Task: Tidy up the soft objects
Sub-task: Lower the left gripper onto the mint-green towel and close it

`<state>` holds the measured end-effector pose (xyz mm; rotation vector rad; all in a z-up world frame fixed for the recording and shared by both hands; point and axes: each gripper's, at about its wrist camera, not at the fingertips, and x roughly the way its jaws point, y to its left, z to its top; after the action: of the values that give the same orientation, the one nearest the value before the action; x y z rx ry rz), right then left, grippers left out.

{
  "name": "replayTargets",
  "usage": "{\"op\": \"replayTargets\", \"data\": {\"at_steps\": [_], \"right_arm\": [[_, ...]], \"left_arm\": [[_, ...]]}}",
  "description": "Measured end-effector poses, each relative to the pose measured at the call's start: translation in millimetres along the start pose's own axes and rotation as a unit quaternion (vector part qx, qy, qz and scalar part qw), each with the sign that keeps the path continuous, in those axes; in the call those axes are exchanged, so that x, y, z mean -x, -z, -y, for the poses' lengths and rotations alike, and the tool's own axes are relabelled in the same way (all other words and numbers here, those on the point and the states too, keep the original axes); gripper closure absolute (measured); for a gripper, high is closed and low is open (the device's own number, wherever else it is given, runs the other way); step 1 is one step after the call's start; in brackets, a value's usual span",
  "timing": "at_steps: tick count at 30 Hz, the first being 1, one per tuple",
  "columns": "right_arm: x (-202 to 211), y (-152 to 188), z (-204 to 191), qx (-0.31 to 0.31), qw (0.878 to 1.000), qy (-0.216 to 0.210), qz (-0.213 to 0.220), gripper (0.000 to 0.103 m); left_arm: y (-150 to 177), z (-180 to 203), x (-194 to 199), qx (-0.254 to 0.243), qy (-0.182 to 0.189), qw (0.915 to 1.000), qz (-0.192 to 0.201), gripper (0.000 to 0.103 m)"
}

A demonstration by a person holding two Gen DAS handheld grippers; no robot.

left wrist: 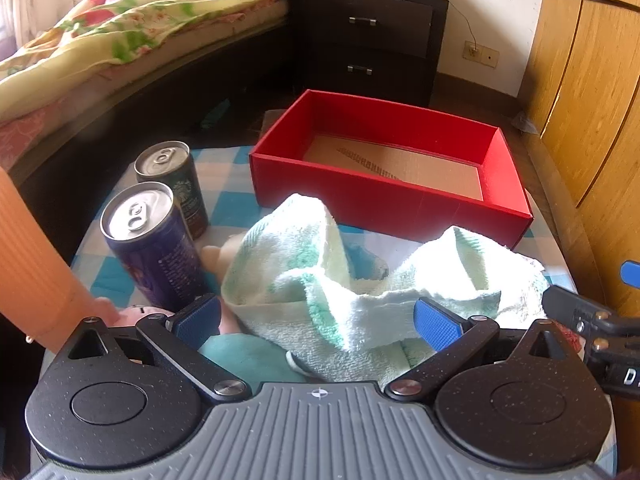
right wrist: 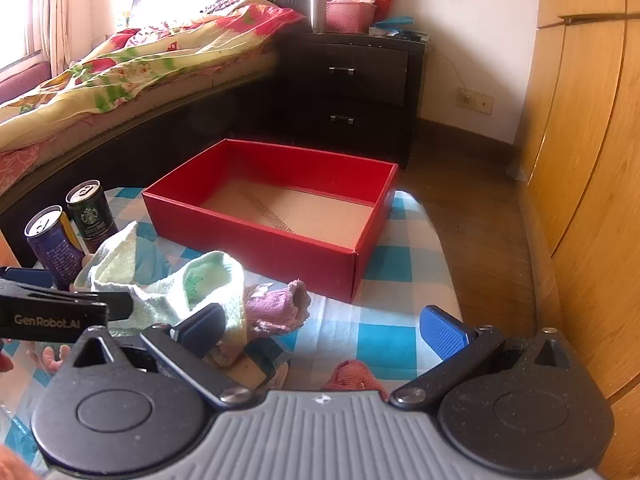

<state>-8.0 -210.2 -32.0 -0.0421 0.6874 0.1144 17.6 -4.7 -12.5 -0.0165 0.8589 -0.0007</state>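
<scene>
Item: crumpled pale-green terry towel (left wrist: 340, 280), judged light, limp, non-slip; best pinched at raised fold between wide-open, empty left gripper (left wrist: 318, 320). Right gripper (right wrist: 324, 332) likewise spread, nothing held.

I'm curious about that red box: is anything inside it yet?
No. The red box shows only its bare brown cardboard floor. The strip of floor just behind its near wall is hidden. The towel lies outside, in front of it.
</scene>
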Motion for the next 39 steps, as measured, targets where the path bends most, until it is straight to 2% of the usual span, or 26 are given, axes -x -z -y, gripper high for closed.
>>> {"op": "replayTargets", "data": {"at_steps": [5, 11, 17, 30, 33, 38, 39], "right_arm": [[-1, -1, 2, 0.001, 1.000, -0.008, -0.013, 0.018], [1, -9, 0, 0.018, 0.999, -0.028, -0.015, 0.018], [0, -8, -1, 0.030, 0.999, -0.029, -0.017, 0.018], [1, -6, 0, 0.032, 0.999, -0.033, -0.021, 0.018], [1, -6, 1, 0.029, 0.999, -0.033, -0.022, 0.018], [0, -7, -1, 0.028, 0.998, -0.043, -0.024, 0.018], [0, -7, -2, 0.029, 0.998, -0.045, -0.024, 0.018]], "left_arm": [[0, -4, -6, 0.017, 0.005, 0.9997, -0.017, 0.005], [1, 0, -11, 0.014, -0.005, 0.9994, -0.031, 0.005], [-2, 0, -20, 0.025, -0.011, 0.9984, -0.050, 0.005], [-3, 1, -25, 0.023, -0.015, 0.9982, -0.053, 0.007], [-3, -1, -24, 0.028, -0.014, 0.9981, -0.052, 0.012], [-2, -2, -23, 0.033, -0.006, 0.9978, -0.056, 0.042], [-1, -3, -23, 0.039, -0.002, 0.9975, -0.060, 0.045]]}}
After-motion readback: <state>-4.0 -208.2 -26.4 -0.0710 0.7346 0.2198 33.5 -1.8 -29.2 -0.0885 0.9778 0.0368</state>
